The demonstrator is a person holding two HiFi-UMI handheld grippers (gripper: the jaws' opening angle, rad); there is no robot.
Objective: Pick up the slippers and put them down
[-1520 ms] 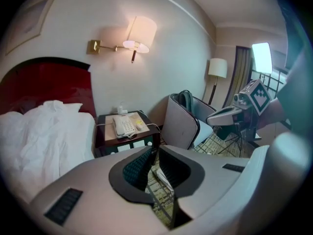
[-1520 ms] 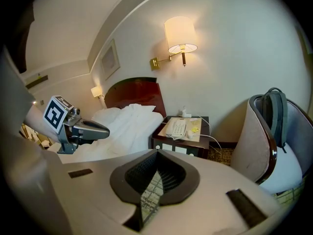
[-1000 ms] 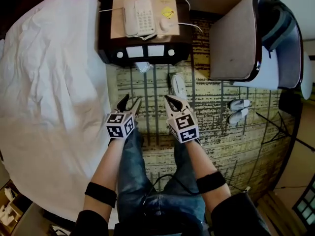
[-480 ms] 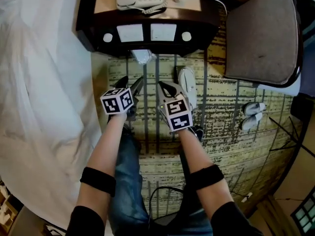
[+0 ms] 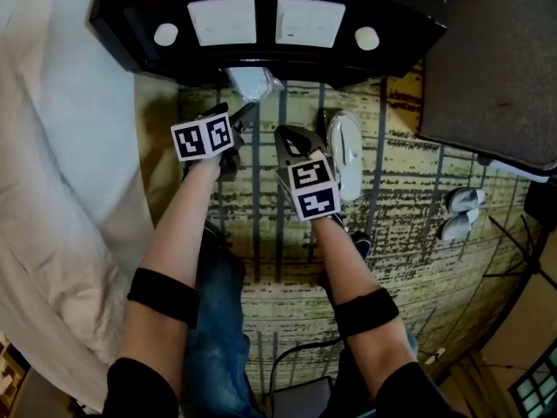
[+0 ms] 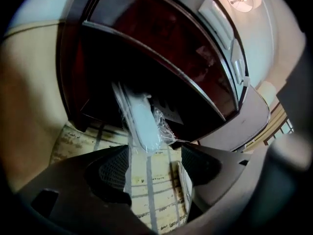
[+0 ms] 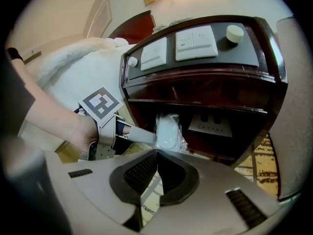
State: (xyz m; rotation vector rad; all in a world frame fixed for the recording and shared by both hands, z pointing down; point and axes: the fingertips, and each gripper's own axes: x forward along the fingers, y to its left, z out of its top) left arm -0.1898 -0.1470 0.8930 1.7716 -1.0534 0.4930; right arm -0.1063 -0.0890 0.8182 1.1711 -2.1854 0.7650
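- Slippers [image 5: 251,84], white and wrapped in a clear plastic bag, poke out of the dark space at the bottom of the nightstand [image 5: 261,59]. They lie just ahead of the left gripper's fingers.
- The left gripper [image 5: 231,111] has its fingers apart, and they have just been opening.
- Only carpet [image 5: 261,233] shows between those fingers. The near end of the slippers sits right at their tips. I cannot tell if the bag touches a finger.
- In the left gripper view, the slippers run away from the fingers and up into the dark space.
- The right gripper [image 5: 287,136] has its fingers pressed together, with nothing held in them.
- The slippers are ahead of the right fingers, near them but not touching.
- In the right gripper view, one left finger [image 7: 139,137] points at the side of the bag, with its tip right by it.
- A white shoe [image 5: 346,151] lies on the carpet just to the right of the right fingers.
- The bed [image 5: 61,146], with its white sheet, is off to the left of the left fingers.
- A chair [image 5: 496,77] stands far to the right of the right fingers.
- A pair of shoes [image 5: 459,214], also white, sits on the carpet by the chair, well apart from both grippers.
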